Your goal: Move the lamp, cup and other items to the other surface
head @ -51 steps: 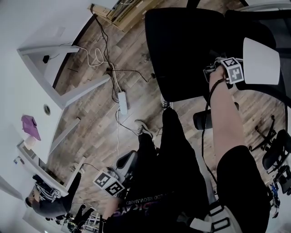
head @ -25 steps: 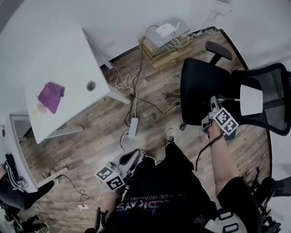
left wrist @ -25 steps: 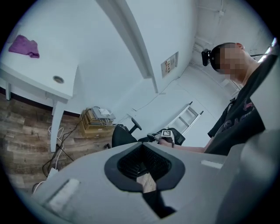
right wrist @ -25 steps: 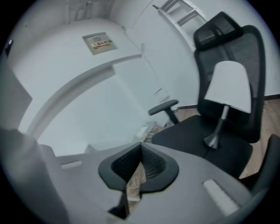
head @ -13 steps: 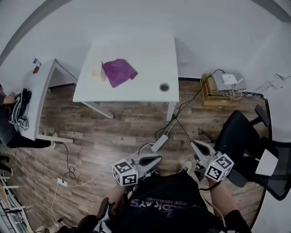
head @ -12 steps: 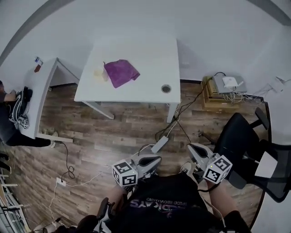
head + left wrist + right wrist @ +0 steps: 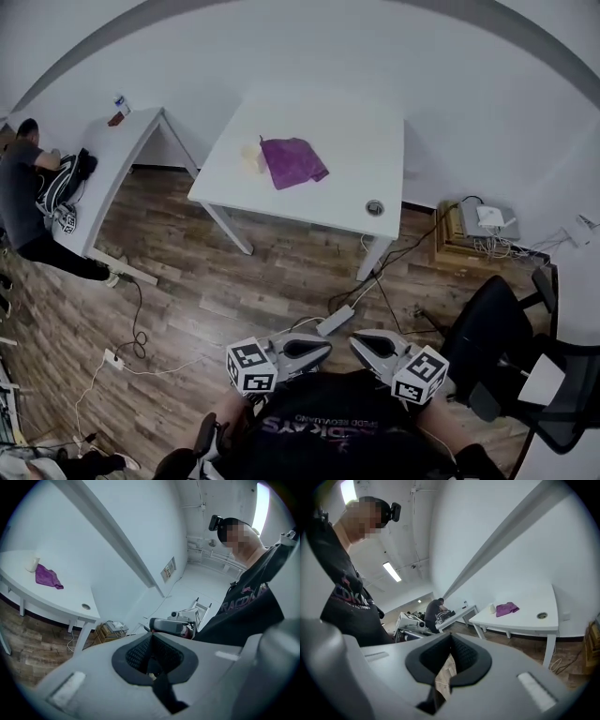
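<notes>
A white table point(image 7: 347, 141) stands across the wooden floor, far ahead of both grippers. On it lie a purple cloth point(image 7: 293, 161) and a small cream cup point(image 7: 251, 155) beside it. The same cloth point(image 7: 506, 608) and cup point(image 7: 491, 607) show in the right gripper view, and the cloth point(image 7: 47, 576) and cup point(image 7: 31, 564) show small in the left gripper view. My left gripper point(image 7: 322, 348) and right gripper point(image 7: 358, 341) hang low, close to my body, side by side. The left gripper point(image 7: 153, 633) and the right gripper point(image 7: 451, 633) are both shut, with nothing held. No lamp is in view.
A black office chair point(image 7: 502, 328) stands at the right. A power strip point(image 7: 335, 321) and cables lie on the floor ahead. A stack with a white device point(image 7: 483, 225) sits by the wall. A person sits at a second white desk point(image 7: 122, 141) on the left.
The view has swung from the black chair and floor round to the white table. My right gripper left the chair and came down beside the left one, close to my body.
</notes>
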A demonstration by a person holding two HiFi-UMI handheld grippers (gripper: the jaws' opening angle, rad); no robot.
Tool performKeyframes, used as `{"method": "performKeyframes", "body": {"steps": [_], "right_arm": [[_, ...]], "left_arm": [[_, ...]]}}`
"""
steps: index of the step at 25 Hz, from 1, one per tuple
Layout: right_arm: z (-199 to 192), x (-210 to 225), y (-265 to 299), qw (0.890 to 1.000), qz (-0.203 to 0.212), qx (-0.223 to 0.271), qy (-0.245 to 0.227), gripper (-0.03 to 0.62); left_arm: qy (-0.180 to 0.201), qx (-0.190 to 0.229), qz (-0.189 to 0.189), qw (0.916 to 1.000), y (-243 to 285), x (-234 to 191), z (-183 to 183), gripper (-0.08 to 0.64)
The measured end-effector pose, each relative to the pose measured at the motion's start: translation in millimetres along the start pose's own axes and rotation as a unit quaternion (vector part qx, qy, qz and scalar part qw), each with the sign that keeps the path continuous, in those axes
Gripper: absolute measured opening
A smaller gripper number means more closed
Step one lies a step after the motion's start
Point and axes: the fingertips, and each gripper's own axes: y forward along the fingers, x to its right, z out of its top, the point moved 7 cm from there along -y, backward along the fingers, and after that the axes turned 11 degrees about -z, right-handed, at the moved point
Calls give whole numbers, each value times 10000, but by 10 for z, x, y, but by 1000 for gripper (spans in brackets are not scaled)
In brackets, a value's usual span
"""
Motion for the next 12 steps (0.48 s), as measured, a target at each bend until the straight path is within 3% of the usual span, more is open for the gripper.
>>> {"method": "performKeyframes", "body": {"steps": [4,7,12], "right_arm": [[108,-127,14,9975,269,-203,-619,5],[219,-168,3,9951,465,-277,-824,5],[236,-221,-114,9918,634,-441,-1019,5]], "left_arm": [[80,241,224,9994,-43,65,42,0],[146,431,442,9980,15,102,68,0],[200,460,487,9976,162,225,48,0]]}}
